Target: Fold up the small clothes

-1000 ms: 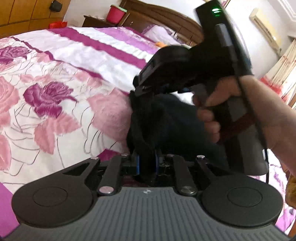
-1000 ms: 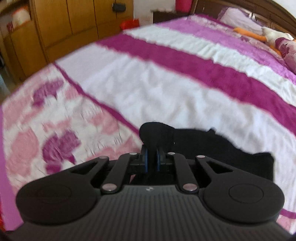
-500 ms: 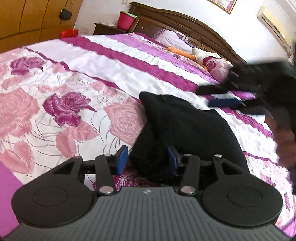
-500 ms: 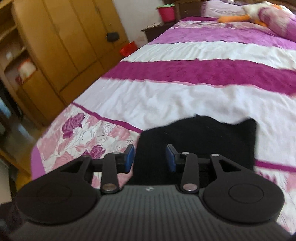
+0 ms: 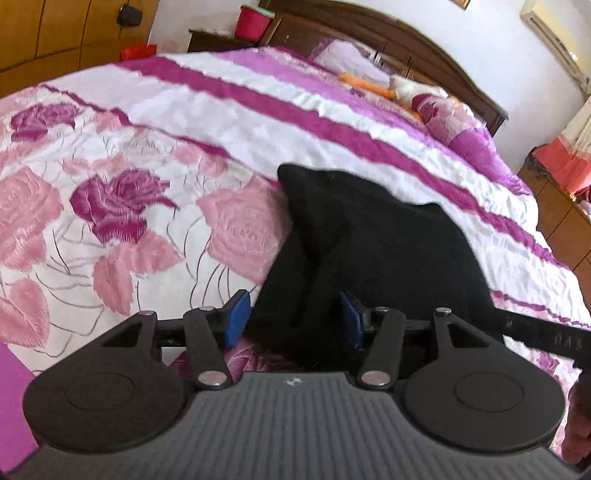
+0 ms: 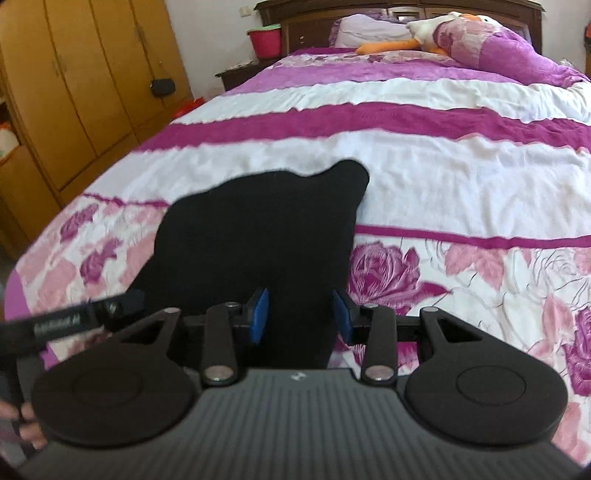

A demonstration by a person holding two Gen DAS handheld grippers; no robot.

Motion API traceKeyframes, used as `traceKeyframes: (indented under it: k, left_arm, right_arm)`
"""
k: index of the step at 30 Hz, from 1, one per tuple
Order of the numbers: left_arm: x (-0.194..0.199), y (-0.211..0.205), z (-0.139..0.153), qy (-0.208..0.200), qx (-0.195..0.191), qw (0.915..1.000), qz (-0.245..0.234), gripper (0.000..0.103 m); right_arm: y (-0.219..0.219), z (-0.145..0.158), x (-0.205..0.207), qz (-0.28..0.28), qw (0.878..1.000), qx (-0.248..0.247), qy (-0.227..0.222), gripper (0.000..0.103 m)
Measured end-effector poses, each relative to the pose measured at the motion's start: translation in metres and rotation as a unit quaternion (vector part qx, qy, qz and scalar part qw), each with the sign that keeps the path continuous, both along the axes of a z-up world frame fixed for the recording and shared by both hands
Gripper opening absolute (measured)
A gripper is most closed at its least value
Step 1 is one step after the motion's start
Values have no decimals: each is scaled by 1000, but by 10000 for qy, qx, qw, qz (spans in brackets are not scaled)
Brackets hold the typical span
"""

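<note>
A black garment (image 5: 373, 240) lies folded, rumpled, on the floral bedspread (image 5: 110, 206); both claws gape open.

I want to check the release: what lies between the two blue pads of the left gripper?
In the left wrist view, the near edge of the black garment lies between the open left gripper pads; whether they touch it is unclear.

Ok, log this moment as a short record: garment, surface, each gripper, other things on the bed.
garment: black cloth, lying on the bed with a layer folded over
surface: bedspread, pink roses and purple stripes
left gripper: open, the cloth's near edge between its pads
right gripper: open, over the cloth's near edge
at the headboard: stuffed duck, pillow
</note>
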State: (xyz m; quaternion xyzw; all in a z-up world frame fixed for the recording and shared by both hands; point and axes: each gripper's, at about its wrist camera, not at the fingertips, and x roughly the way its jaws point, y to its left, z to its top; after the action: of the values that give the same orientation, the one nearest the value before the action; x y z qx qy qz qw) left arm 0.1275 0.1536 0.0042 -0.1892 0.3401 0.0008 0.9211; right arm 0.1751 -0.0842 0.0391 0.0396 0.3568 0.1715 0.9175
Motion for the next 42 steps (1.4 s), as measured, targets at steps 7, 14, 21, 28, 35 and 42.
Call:
traceKeyframes:
  k: [7,14,21,28,35,42]
  left_arm:
    - [4,-2,-4,64,245,9996,-117,64]
    - [2,3,11,119,160,9995,-246,66]
    - [10,8,32,0,-82,9988,-473,79]
    - [29,4,24,253,-64,9979,-587,81]
    - [47,3,2,458,-213,9966,-650,82]
    - [55,5,-7,391,-302,9959,-754,83]
  right_arm:
    - [-8,-26,5,55,9975,554,433,61]
    - [-30,-23,-3,-155,9899,1290,565,62]
    - [-47,-4,-4,-510,9886,1416,69,75]
    - [-59,-18,15,-650,9743,2115,420,75]
    - [-47,-38,36,-507,9737,2118,673,76]
    - [-35,-61,44,-88,9678,2375,823,75]
